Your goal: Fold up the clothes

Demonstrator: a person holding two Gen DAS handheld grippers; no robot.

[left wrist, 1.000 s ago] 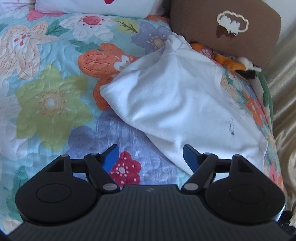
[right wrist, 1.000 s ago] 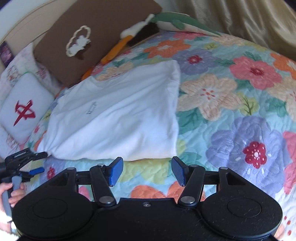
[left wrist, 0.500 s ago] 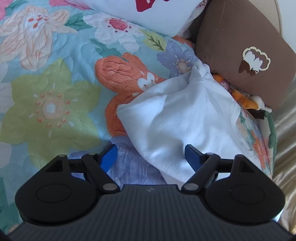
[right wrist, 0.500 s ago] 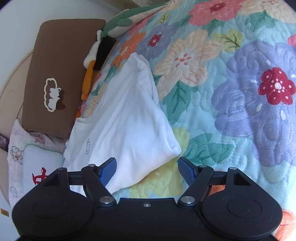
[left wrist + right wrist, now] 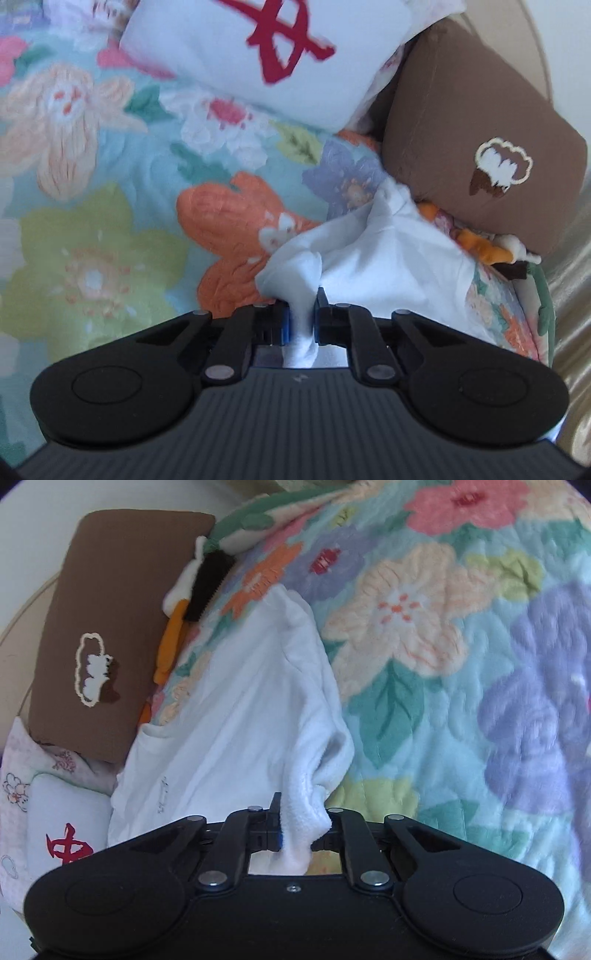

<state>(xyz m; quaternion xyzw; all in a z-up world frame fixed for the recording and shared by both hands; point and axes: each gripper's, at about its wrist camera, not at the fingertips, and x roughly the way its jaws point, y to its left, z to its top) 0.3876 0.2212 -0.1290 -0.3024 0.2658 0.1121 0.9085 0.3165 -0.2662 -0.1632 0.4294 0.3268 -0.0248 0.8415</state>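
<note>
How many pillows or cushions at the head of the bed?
2 clearly: a white cushion with a red mark and a brown cushion beside it. A pale floral pillow may sit behind them; others could be hidden.

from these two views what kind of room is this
Most likely a bedroom: the work is done on a bed. A floral quilt covers the surface, a brown pillow and a white pillow sit at its head, and a white garment lies on the quilt.

I see open floral quilted bedspread (image 5: 461,686) on my right, toward the bed's foot. At the head edge a brown rectangular cushion (image 5: 480,122), a white cushion with red mark (image 5: 258,55) and an orange-and-green plush toy (image 5: 173,642) block passage.
</note>
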